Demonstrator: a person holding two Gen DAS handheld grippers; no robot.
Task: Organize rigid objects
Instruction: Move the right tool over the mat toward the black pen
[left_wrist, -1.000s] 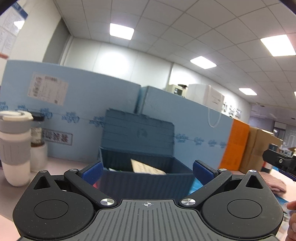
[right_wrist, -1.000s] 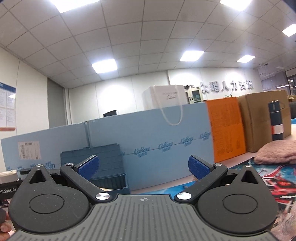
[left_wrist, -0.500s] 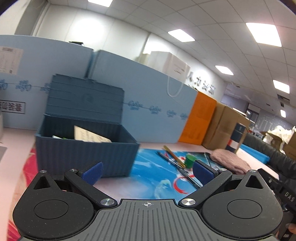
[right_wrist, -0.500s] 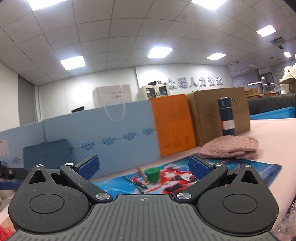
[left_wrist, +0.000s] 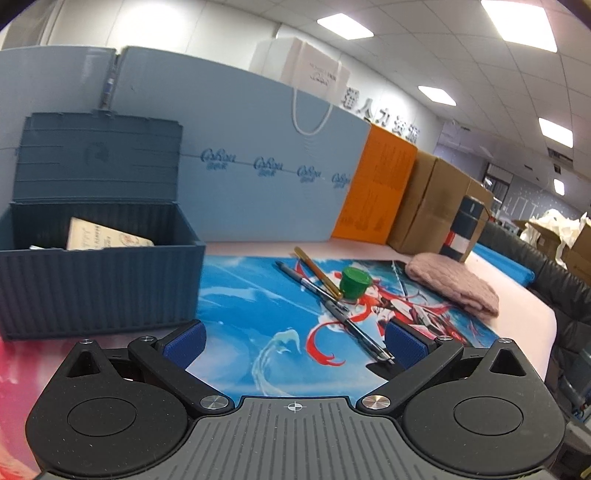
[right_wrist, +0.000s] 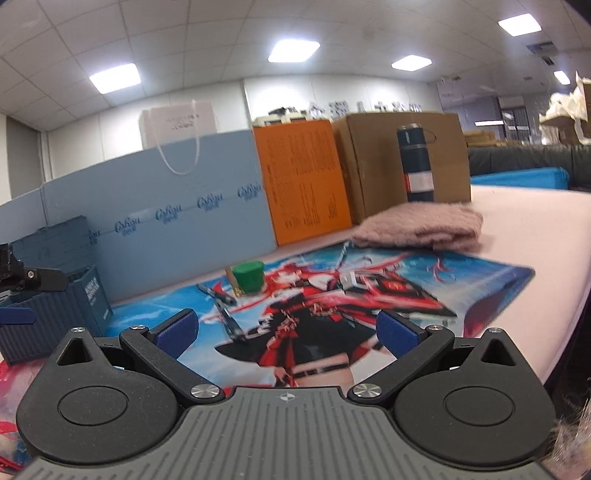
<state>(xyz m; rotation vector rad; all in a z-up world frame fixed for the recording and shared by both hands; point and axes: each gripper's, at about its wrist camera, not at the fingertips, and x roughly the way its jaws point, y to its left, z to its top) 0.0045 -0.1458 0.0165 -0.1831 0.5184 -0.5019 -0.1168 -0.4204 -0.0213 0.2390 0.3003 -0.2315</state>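
- Your left gripper (left_wrist: 293, 341) has its 2 blue pads (left_wrist: 184, 341) spread wide with nothing between them; it is low over the printed desk mat (left_wrist: 258, 306).
- Your right gripper (right_wrist: 286, 332) is likewise wide and holds nothing.
- Progress, judged from the layout: the storage box (left_wrist: 99, 288) stands with its lid up and already contains at least 1 card-like item. The loose items are not yet stowed, so most of the task appears to be left.
- Remaining items on the mat: 1 dark pen (left_wrist: 332, 306), 1 gold pen (left_wrist: 317, 271) and 1 green cap (left_wrist: 354, 282), grouped together.
- Position relative to the left fingers: the dark pen's near tip lies just beside the right-hand pad; the cap sits farther ahead, right of centre.
- Position relative to the right fingers: the green cap (right_wrist: 250, 275) and the dark pen (right_wrist: 225, 310) lie ahead, left of centre.
- The box stands well left of the items.
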